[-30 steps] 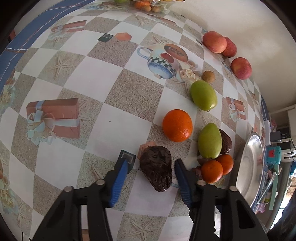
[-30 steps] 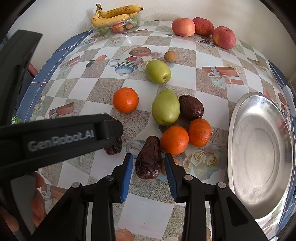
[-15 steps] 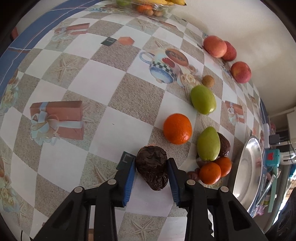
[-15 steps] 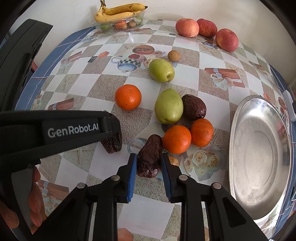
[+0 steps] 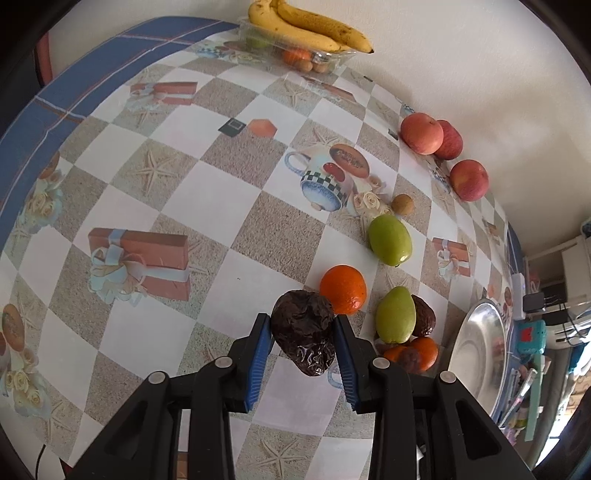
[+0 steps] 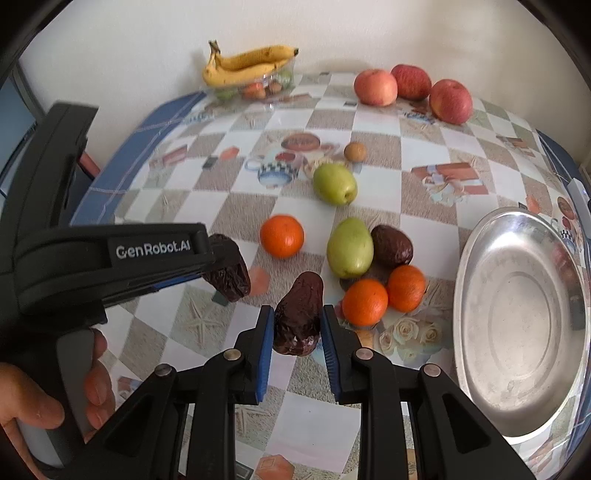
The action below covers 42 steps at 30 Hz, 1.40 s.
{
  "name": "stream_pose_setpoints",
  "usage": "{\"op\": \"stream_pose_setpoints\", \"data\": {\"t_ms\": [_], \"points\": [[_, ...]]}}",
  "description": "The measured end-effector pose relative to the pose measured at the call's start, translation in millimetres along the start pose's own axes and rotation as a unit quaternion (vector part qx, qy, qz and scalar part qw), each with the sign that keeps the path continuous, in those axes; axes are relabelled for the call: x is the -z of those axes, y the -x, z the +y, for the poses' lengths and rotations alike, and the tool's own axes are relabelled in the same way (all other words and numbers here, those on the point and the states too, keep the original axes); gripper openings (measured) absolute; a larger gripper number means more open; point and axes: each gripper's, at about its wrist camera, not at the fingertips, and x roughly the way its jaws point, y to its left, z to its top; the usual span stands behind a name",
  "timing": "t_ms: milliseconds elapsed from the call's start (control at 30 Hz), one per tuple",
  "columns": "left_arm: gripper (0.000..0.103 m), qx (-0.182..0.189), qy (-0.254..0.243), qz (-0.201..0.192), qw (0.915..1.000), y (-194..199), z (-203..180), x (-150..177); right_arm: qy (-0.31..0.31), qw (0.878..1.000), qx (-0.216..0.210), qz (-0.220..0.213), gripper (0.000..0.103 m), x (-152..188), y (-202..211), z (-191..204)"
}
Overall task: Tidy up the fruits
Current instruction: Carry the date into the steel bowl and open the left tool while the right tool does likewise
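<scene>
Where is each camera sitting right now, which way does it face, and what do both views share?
Left wrist: on the left gripper, looking forward past its held wrinkled dark fruit across the table; only its own fingers show.
Right wrist: on the right gripper, looking over its own dark fruit toward the wall; the left gripper and the person's hand show.
Shared: bananas, lone orange, steel bowl.
</scene>
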Motion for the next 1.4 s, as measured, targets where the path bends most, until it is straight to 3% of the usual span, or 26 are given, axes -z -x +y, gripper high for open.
{"op": "stream_pose_setpoints", "data": {"t_ms": [167,333,400,733,867,1067,1167,1400], "points": [[0.037,0.011,-0.023,-0.003,0.9997,2.8,-16.2,3.7,-0.027,0.999,0.011,-0.014,0.026,-4.4,7.9,-14.1],[0.037,0.016,-0.074,-0.013,0.997,6.4,-46.8,12.3,-0.055,0.992,0.101,-0.044,0.027,-7.7,23.4,-41.3],[0.037,0.02,-0.101,-0.016,0.9946,7.1,-63.1,18.0,-0.087,0.99,0.094,-0.05,0.027,-8.3,29.4,-59.7],[0.037,0.051,-0.205,-0.009,0.9773,-11.8,-141.5,39.3,-0.217,0.96,0.166,-0.058,0.027,-2.5,45.4,-139.2],[0.036,0.061,-0.241,0.004,0.9686,-28.1,-177.3,48.9,-0.248,0.952,0.167,-0.057,0.027,-1.9,46.5,-158.3],[0.038,0.054,-0.265,0.018,0.9627,-52.4,-201.9,49.1,-0.284,0.941,0.175,-0.056,0.027,-6.1,48.0,-188.5],[0.04,0.053,-0.27,0.029,0.961,-61.0,-207.5,49.5,-0.307,0.937,0.159,-0.056,0.027,-8.1,46.3,-205.0],[0.055,0.054,-0.267,0.039,0.9615,-61.6,-205.2,48.9,-0.307,0.935,0.169,-0.059,0.028,-17.5,49.8,-211.8]]}}
